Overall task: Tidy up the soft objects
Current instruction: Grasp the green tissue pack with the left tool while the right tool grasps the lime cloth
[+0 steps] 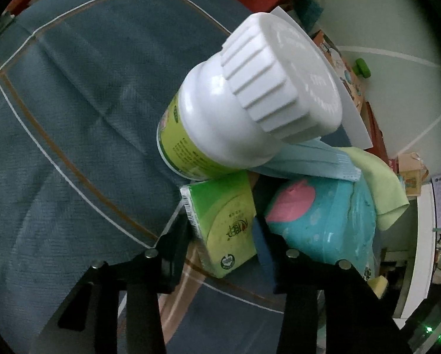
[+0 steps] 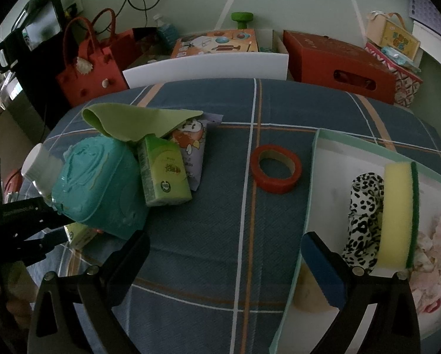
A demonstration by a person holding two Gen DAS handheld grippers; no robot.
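In the left wrist view my left gripper [image 1: 219, 221] is shut on a small green tissue pack [image 1: 232, 206], with a pad touching each side. Just beyond lies a white-capped bottle [image 1: 250, 97] with a green label. To the right are a teal wipes pack [image 1: 318, 215], a blue face mask [image 1: 309, 162] and a green cloth [image 1: 377, 177]. My right gripper [image 2: 226, 253] is open and holds nothing, above the checked cloth beside the pale green tray [image 2: 315, 159]. The tray holds a yellow sponge [image 2: 397, 212], a leopard-print cloth [image 2: 362, 206] and a pink fluffy item [image 2: 436, 250].
A red tape roll [image 2: 275, 168] lies mid-table. A second green tissue pack [image 2: 164, 171] and a printed pouch [image 2: 194, 147] sit by the teal wipes pack [image 2: 96, 177]. A red bag [image 2: 93, 67], a white board [image 2: 205, 67] and a red box [image 2: 338, 62] line the far edge.
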